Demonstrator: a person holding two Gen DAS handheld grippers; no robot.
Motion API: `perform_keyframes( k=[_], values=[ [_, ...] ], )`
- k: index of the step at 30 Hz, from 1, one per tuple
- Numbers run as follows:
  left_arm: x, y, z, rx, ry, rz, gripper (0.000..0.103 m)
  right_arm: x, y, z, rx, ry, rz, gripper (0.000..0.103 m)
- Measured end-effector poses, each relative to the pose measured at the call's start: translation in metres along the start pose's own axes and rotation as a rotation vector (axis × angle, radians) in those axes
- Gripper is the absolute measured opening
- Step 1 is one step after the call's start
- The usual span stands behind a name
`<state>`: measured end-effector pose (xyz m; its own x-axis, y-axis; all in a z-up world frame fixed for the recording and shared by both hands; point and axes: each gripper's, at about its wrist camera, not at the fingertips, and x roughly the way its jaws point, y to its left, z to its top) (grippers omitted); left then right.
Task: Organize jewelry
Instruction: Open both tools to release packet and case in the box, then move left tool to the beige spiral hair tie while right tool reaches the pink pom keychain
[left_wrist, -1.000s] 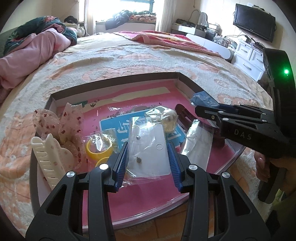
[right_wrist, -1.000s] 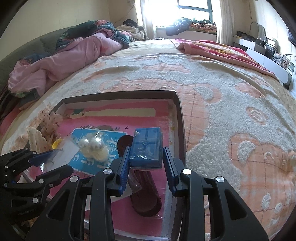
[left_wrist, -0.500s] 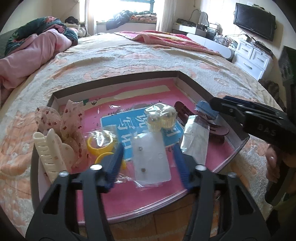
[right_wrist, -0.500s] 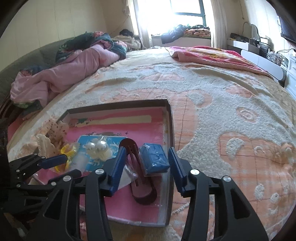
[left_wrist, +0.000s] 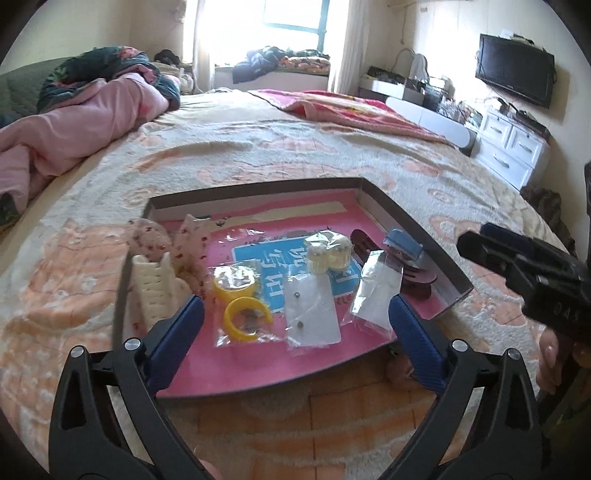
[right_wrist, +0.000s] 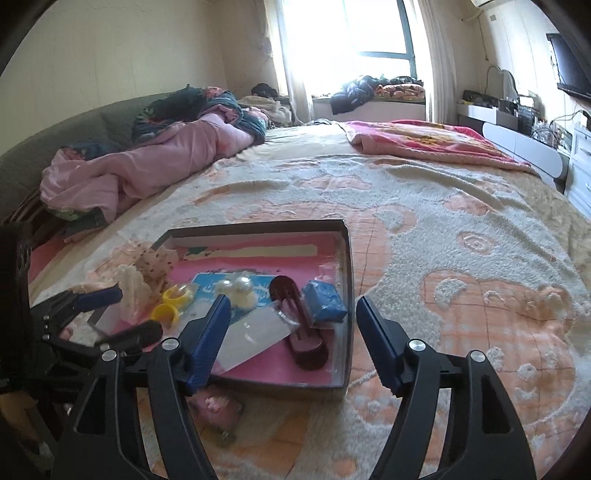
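Observation:
A shallow tray (left_wrist: 417, 236) with a pink floor lies on the bed. In it lie an earring card in a clear bag (left_wrist: 312, 314), bagged yellow rings (left_wrist: 240, 299), pearl pieces (left_wrist: 328, 253), a cream hair claw (left_wrist: 151, 291), a maroon hair clip (left_wrist: 402, 266) and a blue packet (right_wrist: 325, 299). My left gripper (left_wrist: 295, 310) hovers above the tray's near edge, its jaws opening, pads clear of the earring card. My right gripper (right_wrist: 291, 306) hangs over the tray's near right corner (right_wrist: 349, 266), jaws also opening, with nothing held.
A floral fabric bow (left_wrist: 155, 236) and a long clear bag (left_wrist: 376, 291) also lie in the tray. A small pink thing (right_wrist: 218, 402) sits on the fuzzy bedspread by the tray's near edge. Pink bedding (right_wrist: 155, 162) is heaped at the far left; white drawers (left_wrist: 513, 144) stand right.
Both grippers opened and drew back and up from the tray. The left let go of the earring card bag. The right let go of the blue packet, which now rests on the maroon clip.

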<state>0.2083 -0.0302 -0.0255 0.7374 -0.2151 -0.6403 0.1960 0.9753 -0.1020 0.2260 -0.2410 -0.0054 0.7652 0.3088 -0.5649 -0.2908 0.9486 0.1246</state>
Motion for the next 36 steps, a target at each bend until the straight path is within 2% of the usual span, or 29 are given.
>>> perform_keyframes(
  k=[7, 20, 36],
  values=[
    [-0.029, 0.004, -0.009, -0.009, -0.039, 0.059, 0.091, -0.022, 0.010, -0.012, -0.020, -0.008, 0.028, 0.073],
    [-0.064, 0.007, -0.035, -0.034, -0.064, 0.094, 0.091, -0.036, 0.023, -0.035, -0.059, 0.015, 0.031, 0.073],
    [-0.090, 0.018, -0.066, -0.079, -0.027, 0.121, 0.091, -0.030, 0.039, -0.053, -0.095, 0.054, 0.045, 0.073]
  ],
)
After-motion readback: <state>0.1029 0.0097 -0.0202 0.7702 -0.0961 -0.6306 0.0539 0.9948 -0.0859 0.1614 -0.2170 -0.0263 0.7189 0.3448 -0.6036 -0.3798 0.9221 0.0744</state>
